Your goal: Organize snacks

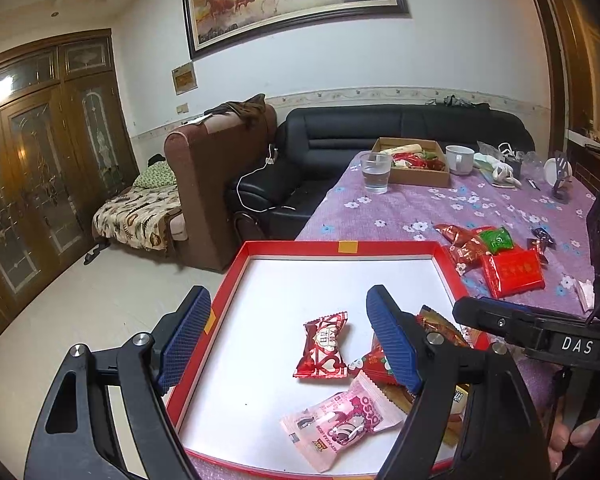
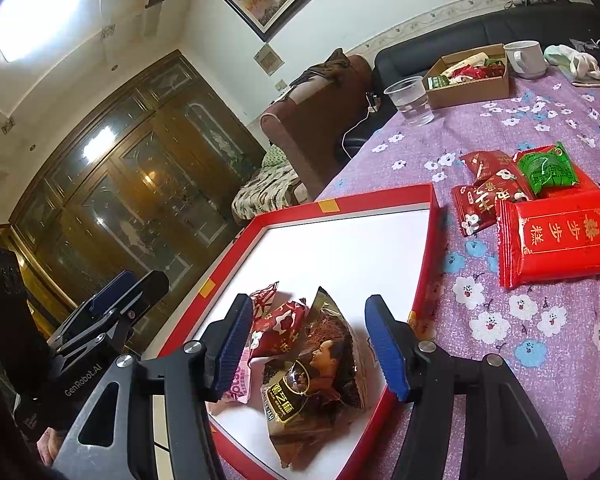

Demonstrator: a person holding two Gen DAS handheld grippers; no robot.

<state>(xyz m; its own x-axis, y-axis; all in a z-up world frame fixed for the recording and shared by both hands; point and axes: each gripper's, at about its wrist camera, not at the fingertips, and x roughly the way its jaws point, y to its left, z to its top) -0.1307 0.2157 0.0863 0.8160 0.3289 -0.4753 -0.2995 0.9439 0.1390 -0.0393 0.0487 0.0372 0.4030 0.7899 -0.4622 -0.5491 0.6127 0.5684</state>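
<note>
the table under a purple flowered cloth (image 1: pixel 384 212) carried everything. at its near edge sat a red-rimmed box lid (image 1: pixel 296 246) with a white floor, holding four snacks. beyond it on the cloth lay a loose heap of packets, a flat red cake packet (image 2: pixel 560 236) the biggest, with a green packet (image 2: pixel 546 168) resting on smaller red ones. far back stood a brown cardboard box (image 1: pixel 416 176) of snacks, a white mug (image 1: pixel 460 158) to its right and a clear plastic cup (image 1: pixel 376 172) of water to its left.

inside the lid, a brown translucent packet (image 2: pixel 320 364) lay near the right wall, a pink packet (image 1: pixel 340 420) beside it, and a red heart-patterned candy (image 1: pixel 324 344) apart toward the middle.

the left gripper (image 1: pixel 288 340) hung over the lid's left side, fingers spread wide and empty. the right gripper (image 2: pixel 308 344) stood part-open over the brown packet, which lay between its jaws without the pads pressing on it.
</note>
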